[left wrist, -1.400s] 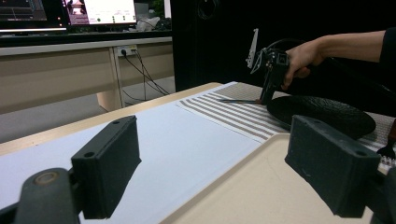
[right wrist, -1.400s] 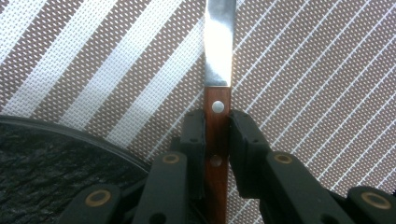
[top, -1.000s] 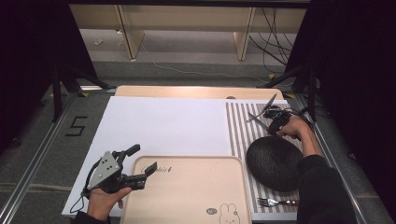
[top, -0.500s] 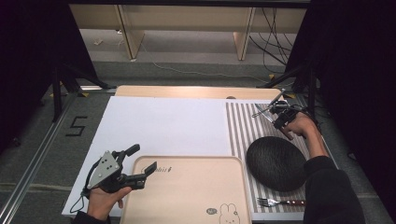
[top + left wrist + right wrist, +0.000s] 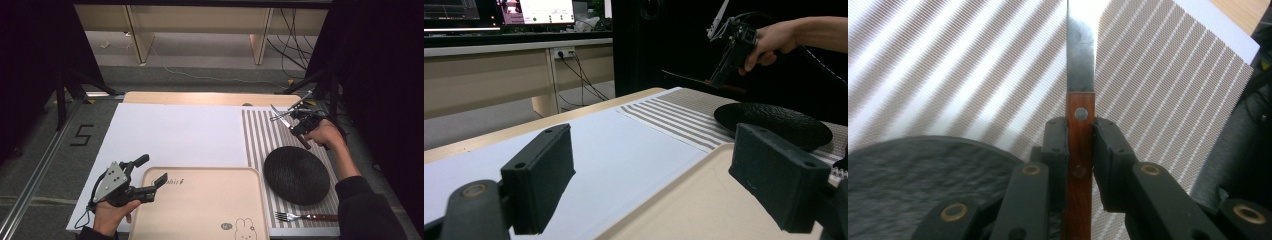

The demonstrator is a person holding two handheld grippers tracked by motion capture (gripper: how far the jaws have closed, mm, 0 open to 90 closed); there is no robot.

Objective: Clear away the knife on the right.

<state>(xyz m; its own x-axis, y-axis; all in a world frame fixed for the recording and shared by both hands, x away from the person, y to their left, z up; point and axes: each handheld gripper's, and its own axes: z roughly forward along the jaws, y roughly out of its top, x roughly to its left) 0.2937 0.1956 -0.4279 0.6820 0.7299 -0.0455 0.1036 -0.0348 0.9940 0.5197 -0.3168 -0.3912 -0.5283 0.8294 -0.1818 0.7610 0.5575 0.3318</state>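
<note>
My right gripper [image 5: 1079, 150] is shut on the wooden handle of a knife [image 5: 1080, 75], whose steel blade points away over the striped placemat [image 5: 1158, 75]. In the high view that gripper [image 5: 296, 125] hangs at the far right, past the black plate [image 5: 296, 175], with the knife [image 5: 304, 142] slanting through it. My left gripper [image 5: 151, 170] stands open at the front left, its jaws over the near-left corner of the beige tray [image 5: 200, 210]. From the left gripper view its own pads [image 5: 541, 175] are wide apart with nothing between them, and the knife [image 5: 689, 77] is held in the air beyond the plate [image 5: 774, 122].
A fork [image 5: 305, 217] with a wooden handle lies on the placemat [image 5: 255, 135] in front of the plate. A white mat [image 5: 175, 135] covers the table's left and middle. Dark curtains and stands flank the table.
The right hand has lifted the knife higher above the placemat, behind the plate. The left hand has kept still.
</note>
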